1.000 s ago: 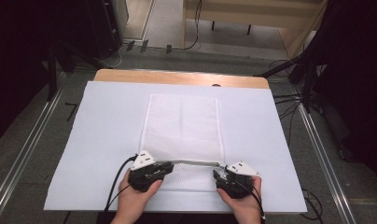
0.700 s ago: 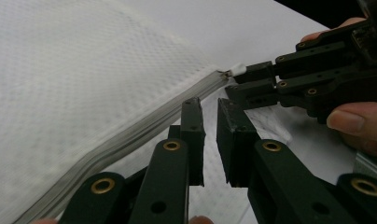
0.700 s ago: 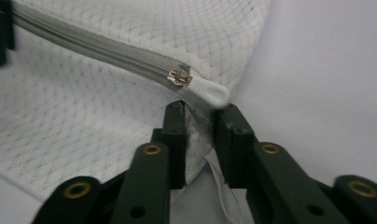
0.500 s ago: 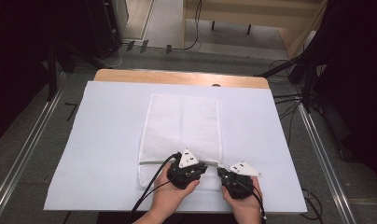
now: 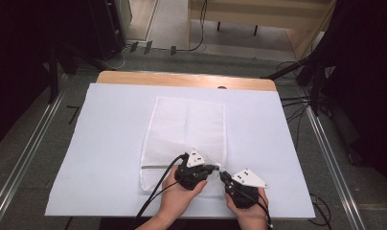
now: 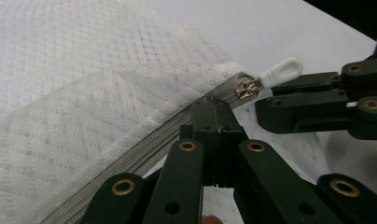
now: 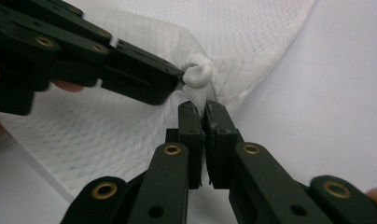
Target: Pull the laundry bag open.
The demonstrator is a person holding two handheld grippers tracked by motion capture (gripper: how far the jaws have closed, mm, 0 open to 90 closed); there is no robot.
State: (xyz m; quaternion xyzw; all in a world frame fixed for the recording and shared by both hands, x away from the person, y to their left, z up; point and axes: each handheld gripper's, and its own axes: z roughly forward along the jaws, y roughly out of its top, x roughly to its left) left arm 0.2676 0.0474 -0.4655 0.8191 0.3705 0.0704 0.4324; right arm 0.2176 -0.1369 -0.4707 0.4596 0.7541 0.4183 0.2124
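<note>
while left gripper (image 6: 213, 105) jaws clamp mesh bag (image 5: 187, 129) zipper edge, right gripper (image 7: 201, 112) jaws pinch mesh beside pull tab (image 6: 282, 71).

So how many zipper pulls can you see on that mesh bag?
1. The white zipper pull sits at the mesh bag's near right corner, between the two grippers; another could be hidden underneath.

Mesh bag (image 5: 189, 129) on sheet (image 5: 105, 143), mid-table

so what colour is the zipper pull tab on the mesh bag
White, on a metal slider; the small rounded plastic zipper pull tab shows best in the left gripper view.
</note>
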